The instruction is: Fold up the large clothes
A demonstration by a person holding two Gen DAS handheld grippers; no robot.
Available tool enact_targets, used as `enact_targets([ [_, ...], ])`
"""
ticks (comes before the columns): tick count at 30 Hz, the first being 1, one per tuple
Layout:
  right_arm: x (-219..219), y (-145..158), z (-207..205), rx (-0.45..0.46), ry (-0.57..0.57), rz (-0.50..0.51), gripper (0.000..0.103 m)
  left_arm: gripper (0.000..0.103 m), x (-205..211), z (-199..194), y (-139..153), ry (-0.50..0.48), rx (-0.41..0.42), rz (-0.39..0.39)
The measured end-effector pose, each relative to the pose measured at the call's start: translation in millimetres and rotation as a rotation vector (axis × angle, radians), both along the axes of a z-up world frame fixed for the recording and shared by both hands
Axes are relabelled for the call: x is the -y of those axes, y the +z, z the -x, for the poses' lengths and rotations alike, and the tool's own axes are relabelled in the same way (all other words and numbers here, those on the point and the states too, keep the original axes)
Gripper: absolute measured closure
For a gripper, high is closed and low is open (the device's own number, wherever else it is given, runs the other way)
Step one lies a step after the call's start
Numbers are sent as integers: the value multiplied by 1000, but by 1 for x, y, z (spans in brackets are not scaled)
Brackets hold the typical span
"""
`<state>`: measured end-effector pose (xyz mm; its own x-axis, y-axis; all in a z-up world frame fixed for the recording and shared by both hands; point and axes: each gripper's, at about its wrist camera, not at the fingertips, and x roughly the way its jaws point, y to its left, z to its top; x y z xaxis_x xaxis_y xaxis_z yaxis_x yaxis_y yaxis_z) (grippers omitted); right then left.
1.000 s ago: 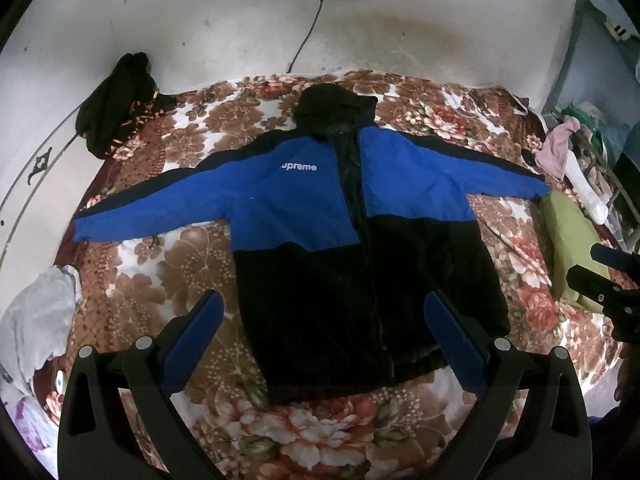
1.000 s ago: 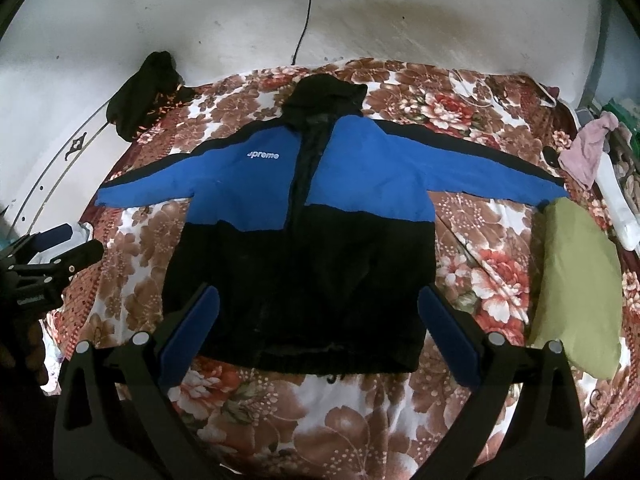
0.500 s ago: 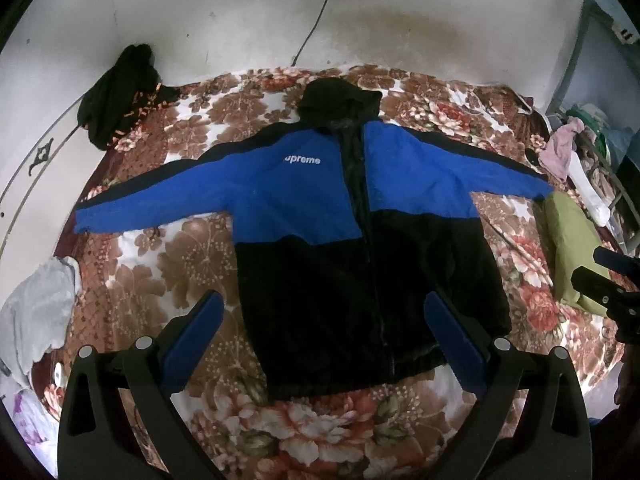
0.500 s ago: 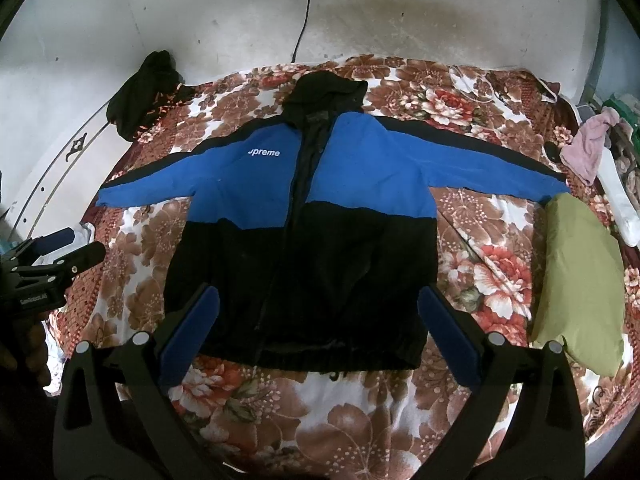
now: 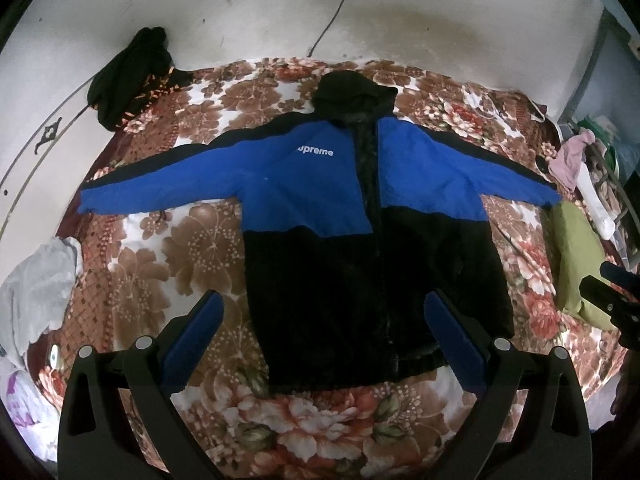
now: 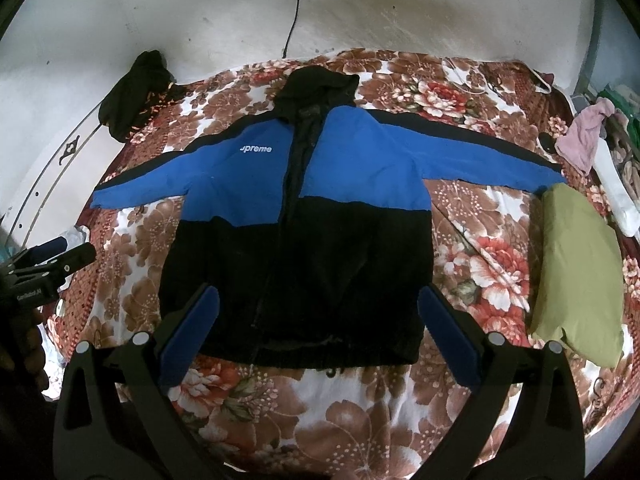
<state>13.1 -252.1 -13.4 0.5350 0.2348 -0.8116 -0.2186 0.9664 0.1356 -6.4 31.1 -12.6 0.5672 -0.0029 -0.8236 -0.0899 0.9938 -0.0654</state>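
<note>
A large blue and black hooded jacket [image 5: 360, 208] lies flat and face up on the flowered bed [image 5: 180, 240], sleeves spread to both sides; it also shows in the right wrist view [image 6: 304, 208]. My left gripper [image 5: 324, 308] is open and empty, held above the jacket's hem. My right gripper [image 6: 318, 300] is open and empty, also above the hem. The right gripper shows at the right edge of the left wrist view [image 5: 612, 296]; the left gripper shows at the left edge of the right wrist view [image 6: 52, 260].
A green pillow [image 6: 576, 272] lies by the right sleeve end. A black garment [image 6: 132, 92] lies at the far left corner. A white cloth [image 5: 36, 292] is at the bed's left edge. Pink and white clothes [image 6: 592, 140] pile at the right. A wall [image 6: 360, 16] stands behind.
Both grippers have tilted or drawn back a little, so the jacket sits slightly lower in both views. Nothing was taken hold of.
</note>
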Motion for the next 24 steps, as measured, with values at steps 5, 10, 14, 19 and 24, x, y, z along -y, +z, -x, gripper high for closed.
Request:
enact_targets([
  [5,1,0,-1,0,0,-1,4,5,0,0,-1,5,-4,5],
  [10,0,1,-1,11,5,7,4,5,-2,0,0,22,-2,1],
  [14,-6,5,-3,17,23,4,5,5,-3,2,8,20,20,-14],
  [19,-7,20,-7,24,60,20,5,5,-3,11,15,49,-5,-5],
  [24,0,42,-11,27,104,14,5,5,-8,22,33,134,6,17],
])
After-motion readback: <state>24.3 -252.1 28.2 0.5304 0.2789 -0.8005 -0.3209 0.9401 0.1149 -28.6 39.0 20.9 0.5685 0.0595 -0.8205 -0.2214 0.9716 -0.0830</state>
